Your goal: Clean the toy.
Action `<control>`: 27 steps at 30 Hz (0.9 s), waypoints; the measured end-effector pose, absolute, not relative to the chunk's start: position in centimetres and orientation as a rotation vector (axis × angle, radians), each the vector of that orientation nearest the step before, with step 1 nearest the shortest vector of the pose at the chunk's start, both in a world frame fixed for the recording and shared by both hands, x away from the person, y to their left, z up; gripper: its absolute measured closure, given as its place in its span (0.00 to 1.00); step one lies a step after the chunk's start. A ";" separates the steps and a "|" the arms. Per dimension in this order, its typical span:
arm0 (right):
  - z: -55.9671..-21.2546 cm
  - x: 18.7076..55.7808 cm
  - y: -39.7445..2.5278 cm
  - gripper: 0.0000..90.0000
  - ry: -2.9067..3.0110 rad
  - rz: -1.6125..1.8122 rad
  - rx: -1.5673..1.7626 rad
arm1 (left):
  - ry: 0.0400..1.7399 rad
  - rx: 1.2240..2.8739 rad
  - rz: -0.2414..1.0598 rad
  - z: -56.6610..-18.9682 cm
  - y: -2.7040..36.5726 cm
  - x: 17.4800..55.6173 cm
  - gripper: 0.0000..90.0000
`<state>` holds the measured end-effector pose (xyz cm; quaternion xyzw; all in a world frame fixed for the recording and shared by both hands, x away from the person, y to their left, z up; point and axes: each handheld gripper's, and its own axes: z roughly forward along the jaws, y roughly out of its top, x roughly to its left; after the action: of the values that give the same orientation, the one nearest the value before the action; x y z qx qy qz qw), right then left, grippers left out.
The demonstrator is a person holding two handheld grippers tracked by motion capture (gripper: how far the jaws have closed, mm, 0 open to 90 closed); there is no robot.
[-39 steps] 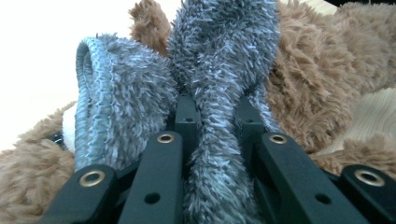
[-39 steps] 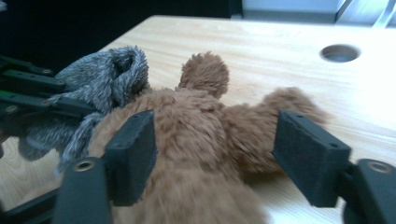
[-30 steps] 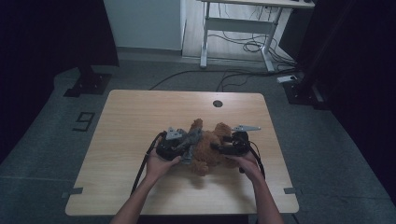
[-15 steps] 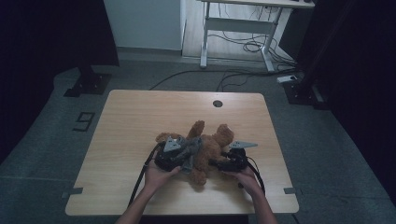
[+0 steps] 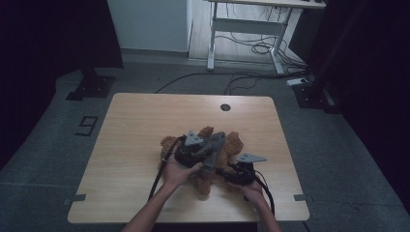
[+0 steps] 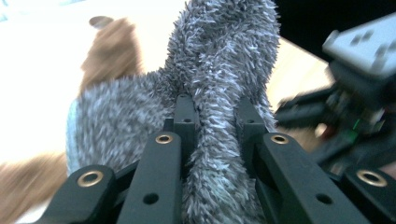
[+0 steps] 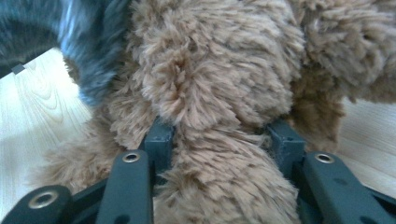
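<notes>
A brown teddy bear (image 5: 212, 159) lies on the near half of the wooden table (image 5: 145, 121), a little right of the middle, with a grey scarf (image 5: 212, 147) draped over it. Both of the person's hands come in from the near edge and meet at the toy.

The left gripper (image 5: 193, 150) sits on the left side of the bear, held in the left hand (image 5: 176, 171). In the left gripper view its jaws are clamped on a fold of the fuzzy grey scarf (image 6: 219, 107), which bulges up between them and rises beyond the tips; brown fur of the bear (image 6: 109, 53) shows blurred on the far left, and the other gripper (image 6: 355, 93) is near on the right.

The right gripper (image 5: 239, 171) is at the near right side of the bear, held in the right hand (image 5: 251, 191), with its grey plate sticking out to the right. In the right gripper view its jaws stand on either side of a thick brown furry part of the bear (image 7: 219, 93) and press into it, so they grip the toy; which part it is I cannot tell. A dark grey stretch of scarf (image 7: 88, 42) crosses the upper left of that view, and bare table (image 7: 37, 107) shows on the left
</notes>
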<state>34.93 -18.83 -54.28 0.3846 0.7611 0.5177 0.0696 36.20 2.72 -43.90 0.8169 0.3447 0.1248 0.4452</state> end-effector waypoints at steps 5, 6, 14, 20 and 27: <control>-54.4 34.4 -18.8 0.62 2.282 1.543 1.161 | 0.848 2.111 0.308 -45.6 -1.2 37.0 0.83; -54.5 34.3 -18.8 0.62 2.273 1.539 1.170 | 0.848 2.111 0.308 -45.6 -1.2 37.0 0.83; -54.6 33.9 -18.5 0.63 2.256 1.524 1.167 | 0.851 2.064 0.375 -46.1 1.6 36.1 0.84; -54.7 34.1 -18.9 0.64 2.260 1.559 1.192 | 0.952 2.036 0.464 -46.6 8.3 35.9 0.85; -55.0 33.9 -18.0 0.64 2.287 1.532 1.165 | 0.941 1.951 0.439 -46.3 11.6 34.0 0.85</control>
<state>33.94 -18.05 -54.96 0.3885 0.7629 0.5111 0.0763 34.04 11.57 -46.28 0.7888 0.3805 0.1775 0.4488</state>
